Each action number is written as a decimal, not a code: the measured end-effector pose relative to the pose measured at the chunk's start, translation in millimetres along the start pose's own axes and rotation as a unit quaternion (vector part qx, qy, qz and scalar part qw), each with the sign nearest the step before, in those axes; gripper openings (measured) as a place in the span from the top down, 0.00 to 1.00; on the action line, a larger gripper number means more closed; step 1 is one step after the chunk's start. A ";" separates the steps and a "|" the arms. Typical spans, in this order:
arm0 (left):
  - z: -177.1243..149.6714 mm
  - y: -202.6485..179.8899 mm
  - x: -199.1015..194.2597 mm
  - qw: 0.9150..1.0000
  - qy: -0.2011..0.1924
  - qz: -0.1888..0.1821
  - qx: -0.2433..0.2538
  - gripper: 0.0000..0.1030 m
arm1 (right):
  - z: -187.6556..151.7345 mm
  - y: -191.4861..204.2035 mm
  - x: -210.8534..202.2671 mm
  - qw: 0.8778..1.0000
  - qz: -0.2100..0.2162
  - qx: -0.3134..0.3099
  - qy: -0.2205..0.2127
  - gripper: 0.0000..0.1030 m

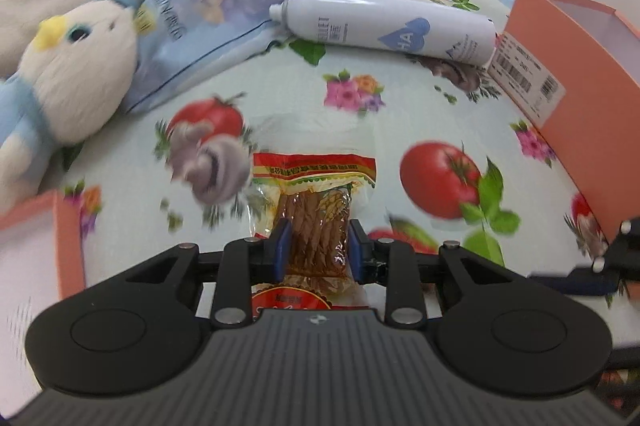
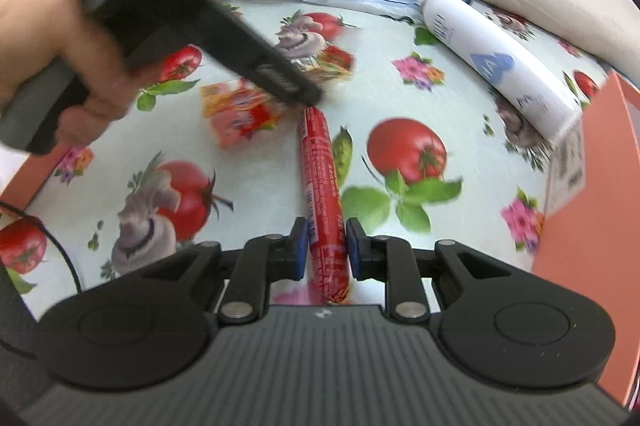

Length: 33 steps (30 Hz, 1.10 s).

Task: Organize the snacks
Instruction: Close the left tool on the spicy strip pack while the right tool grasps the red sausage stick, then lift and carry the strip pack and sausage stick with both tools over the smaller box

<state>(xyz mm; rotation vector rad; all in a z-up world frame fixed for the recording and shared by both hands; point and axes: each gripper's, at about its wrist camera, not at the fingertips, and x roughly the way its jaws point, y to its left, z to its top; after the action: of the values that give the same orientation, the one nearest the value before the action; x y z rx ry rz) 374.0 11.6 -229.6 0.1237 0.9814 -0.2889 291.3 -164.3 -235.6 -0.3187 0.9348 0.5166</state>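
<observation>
My left gripper (image 1: 315, 246) is shut on a clear packet of brown twisted snack sticks (image 1: 316, 222) with a red and yellow label, held just over the bed sheet. My right gripper (image 2: 326, 246) is shut on a long red sausage stick (image 2: 322, 185) that points away from me. In the right wrist view the left gripper body (image 2: 224, 25) and the hand holding it reach in from the upper left, with the snack packet (image 2: 244, 113) under its tip. An orange box (image 1: 580, 73) stands at the right, and shows in the right wrist view (image 2: 592, 193).
A white spray bottle (image 1: 384, 21) lies on the tomato-print sheet (image 1: 400, 97) beside the orange box. A blue tissue pack (image 1: 224, 5) and a plush toy (image 1: 68, 65) lie at the back left. Another orange box edge (image 1: 60, 238) is at the left. Pillows lie behind.
</observation>
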 end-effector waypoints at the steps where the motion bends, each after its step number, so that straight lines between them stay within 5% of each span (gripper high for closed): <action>1: -7.0 -0.7 -5.6 1.000 -0.003 0.001 -0.009 0.67 | -4.4 0.8 -2.7 1.000 -0.003 0.005 0.000 0.77; 10: -64.2 -11.9 -49.9 0.995 -0.033 -0.003 -0.091 0.68 | -34.4 -2.4 -20.3 0.997 -0.017 0.071 -0.008 0.77; 16: -97.7 -22.4 -74.6 0.985 -0.056 -0.009 -0.163 0.69 | -50.6 2.3 -30.6 0.994 -0.017 0.105 0.004 0.76; 19: -110.5 -29.2 -84.6 0.983 -0.066 -0.005 -0.170 0.73 | -55.2 5.3 -32.0 0.994 -0.019 0.104 0.009 0.74; 22: -119.1 -34.1 -93.4 0.983 -0.072 0.007 -0.166 0.74 | -55.3 2.6 -32.2 0.994 -0.009 0.107 -0.005 0.54; 33: -135.8 -25.7 -118.9 0.975 -0.102 0.016 -0.196 0.88 | -39.1 13.8 -8.8 0.998 -0.028 0.057 -0.023 0.60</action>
<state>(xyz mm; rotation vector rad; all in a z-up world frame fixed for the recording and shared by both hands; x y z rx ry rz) 195.8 40.6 -204.9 -0.2460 0.8137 -0.0729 252.9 -173.8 -250.8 -0.2278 0.9047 0.4161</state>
